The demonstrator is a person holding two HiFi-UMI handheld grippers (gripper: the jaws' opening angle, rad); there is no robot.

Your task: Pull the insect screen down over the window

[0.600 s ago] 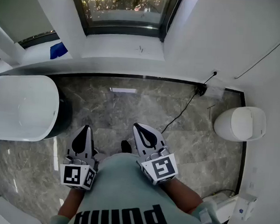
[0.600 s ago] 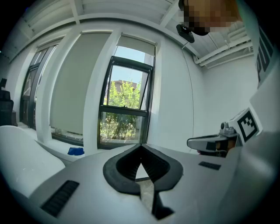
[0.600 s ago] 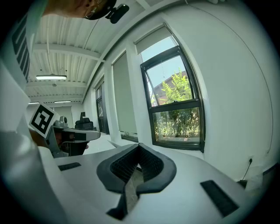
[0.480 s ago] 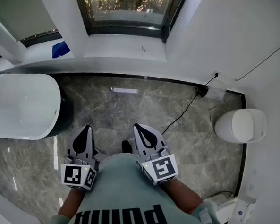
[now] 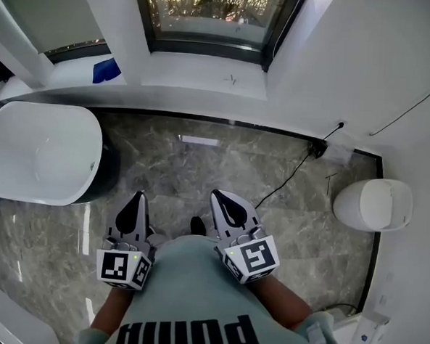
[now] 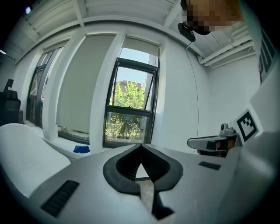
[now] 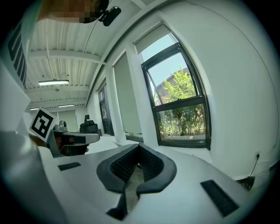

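Note:
The window (image 5: 214,15) with its dark frame lies at the top of the head view, beyond a white sill (image 5: 199,76). In the left gripper view the window (image 6: 131,109) stands straight ahead, and a pale screen (image 6: 141,46) covers only its top strip. The right gripper view has the window (image 7: 181,109) at the right, with that pale screen (image 7: 153,39) at its top. My left gripper (image 5: 135,203) and right gripper (image 5: 224,201) hang side by side at waist height over the floor, well short of the window. Both are shut with nothing between the jaws.
A white tub-shaped seat (image 5: 38,153) stands at the left and a white rounded bin (image 5: 373,203) at the right. A black cable (image 5: 287,172) runs across the marble floor to a wall socket. A blue object (image 5: 106,70) lies on the sill.
The head view has shifted a little, so the window, seat and bin slide slightly right and down. Both grippers keep their places and stay shut.

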